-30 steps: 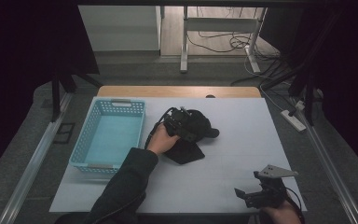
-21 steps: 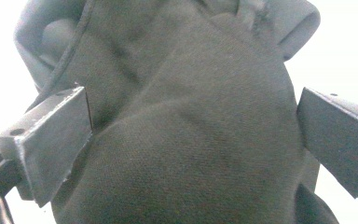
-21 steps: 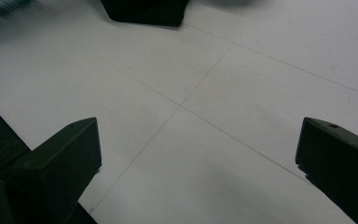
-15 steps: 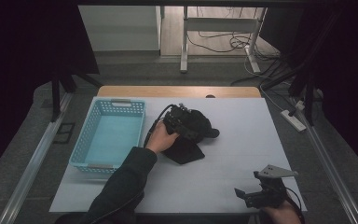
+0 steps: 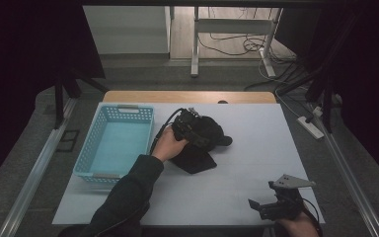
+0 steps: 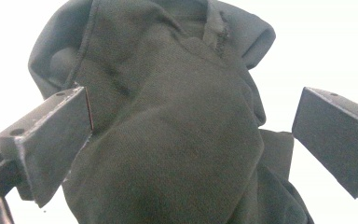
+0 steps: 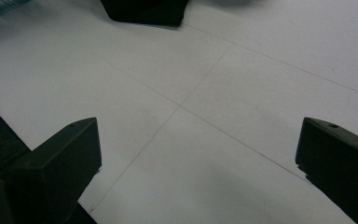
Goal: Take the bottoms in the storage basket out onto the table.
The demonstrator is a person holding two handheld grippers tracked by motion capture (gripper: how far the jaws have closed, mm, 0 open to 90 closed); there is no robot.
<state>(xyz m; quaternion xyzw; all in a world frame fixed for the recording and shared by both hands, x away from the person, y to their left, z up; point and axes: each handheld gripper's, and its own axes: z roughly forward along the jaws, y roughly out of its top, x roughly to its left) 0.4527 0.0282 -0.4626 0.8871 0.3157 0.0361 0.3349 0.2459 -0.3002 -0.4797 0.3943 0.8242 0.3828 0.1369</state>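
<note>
A dark crumpled cloth (image 5: 203,154) lies on the white table (image 5: 256,128), just right of a light-blue basket (image 5: 90,148). My left gripper (image 5: 193,129) rests on top of the cloth, held by a hand in a dark sleeve. In the left gripper view the left gripper (image 6: 191,126) is open, its jaws wide apart with a bulge of the cloth (image 6: 168,154) between them. My right gripper (image 5: 256,206) sits at the table's front right, jaws pointing left. It is open (image 7: 198,154) over bare table, with a corner of the cloth (image 7: 144,11) far ahead.
The basket holds nothing that I can see. A wooden strip (image 5: 187,97) edges the table's far side. Metal rails (image 5: 350,177) run along both sides, and a power strip (image 5: 312,127) lies on the floor at the right.
The left hand and gripper have shifted only slightly on the cloth. The right gripper has not moved.
</note>
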